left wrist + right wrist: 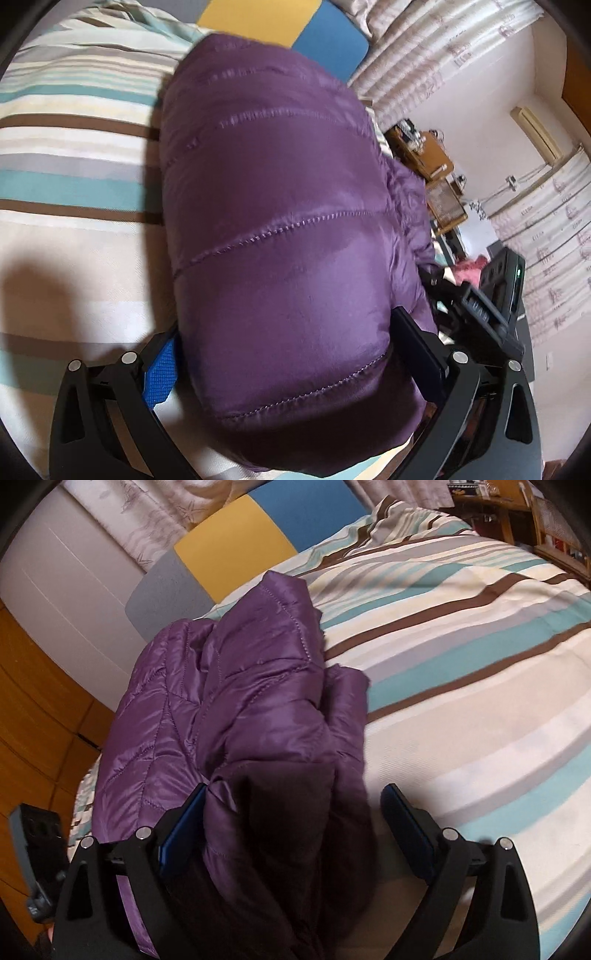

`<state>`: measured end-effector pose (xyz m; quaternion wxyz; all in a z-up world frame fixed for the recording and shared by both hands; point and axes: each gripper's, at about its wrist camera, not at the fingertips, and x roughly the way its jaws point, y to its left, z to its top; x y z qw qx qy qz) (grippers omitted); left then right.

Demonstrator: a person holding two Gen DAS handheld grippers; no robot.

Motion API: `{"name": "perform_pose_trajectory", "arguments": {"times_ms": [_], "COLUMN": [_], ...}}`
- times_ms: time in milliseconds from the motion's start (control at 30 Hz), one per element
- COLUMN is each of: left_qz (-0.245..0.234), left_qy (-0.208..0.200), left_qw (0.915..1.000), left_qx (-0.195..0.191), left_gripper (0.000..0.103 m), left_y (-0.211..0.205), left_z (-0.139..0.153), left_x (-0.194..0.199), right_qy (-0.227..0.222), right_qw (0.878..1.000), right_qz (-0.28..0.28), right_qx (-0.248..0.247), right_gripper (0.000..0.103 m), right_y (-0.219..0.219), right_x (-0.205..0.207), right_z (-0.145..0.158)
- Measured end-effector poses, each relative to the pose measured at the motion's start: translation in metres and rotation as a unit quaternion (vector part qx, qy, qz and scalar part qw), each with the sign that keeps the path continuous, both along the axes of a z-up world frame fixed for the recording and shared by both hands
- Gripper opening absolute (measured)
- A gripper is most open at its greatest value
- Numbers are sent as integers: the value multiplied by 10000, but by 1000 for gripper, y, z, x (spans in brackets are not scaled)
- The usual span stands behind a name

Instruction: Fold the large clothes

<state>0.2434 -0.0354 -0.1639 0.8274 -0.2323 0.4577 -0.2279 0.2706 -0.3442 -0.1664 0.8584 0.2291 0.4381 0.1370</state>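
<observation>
Two claws work on one purple quilted jacket (280, 206), which lies on a striped bed (74, 155).

Left claw (288, 354): the jacket's dark hem sits between its fingers, and the padded body runs straight ahead of it toward the coloured headboard (295, 22). Both pads appear to press the fabric, so I judge it clamped on the jacket, though the far pad's contact is partly hidden by the bulge of cloth.

Right claw (291, 823): jaws stand wide. The near-left pad touches the fabric; the right pad stands clear, with bare bedcover showing beside it. The jacket (229, 709) lies bunched between and ahead of this claw, with creased layers piled toward the headboard (236, 539).

Pose: both claws point forward and downward at the bed, close over the garment. The right claw's housing (491, 306) shows just to the right of the left claw.

Step in hand, by my judgement: a fold set down and one side let go. To do it well, keep the left grip firm on the hem, flatten the heaped layers ahead, and square the edges before any further fold; slippery padding may spring open.
</observation>
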Motion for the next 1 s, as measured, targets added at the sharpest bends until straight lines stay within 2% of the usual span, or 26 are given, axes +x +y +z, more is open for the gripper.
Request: {"name": "perform_pose_trajectory", "arguments": {"times_ms": [200, 333, 467, 700, 867, 1000], "left_qz": [-226, -246, -315, -205, 53, 359], "left_qy": [-117, -447, -995, -1679, -1941, -2045], "left_qw": [9987, 9961, 9886, 9777, 9736, 9706], "left_qx": [432, 725, 1082, 1243, 1203, 1222], "left_gripper": [100, 83, 73, 70, 70, 70], "left_y": [-13, -21, -26, -14, 4, 37], "left_z": [6, 20, 42, 68, 81, 83], "left_x": [-2, -9, -21, -41, -47, -60], "right_qy": [103, -91, -297, -513, -801, -956], "right_qw": [9975, 9953, 9926, 9873, 9853, 9833], "right_qz": [290, 366, 434, 498, 724, 1035], "right_qx": [634, 891, 1094, 1416, 1326, 1148], "right_gripper": [71, 56, 55, 54, 54, 54], "right_y": [5, 2, 2, 8, 35, 66], "right_x": [5, -6, -21, -34, -37, -36], "right_z": [-2, 6, 15, 24, 40, 49]}}
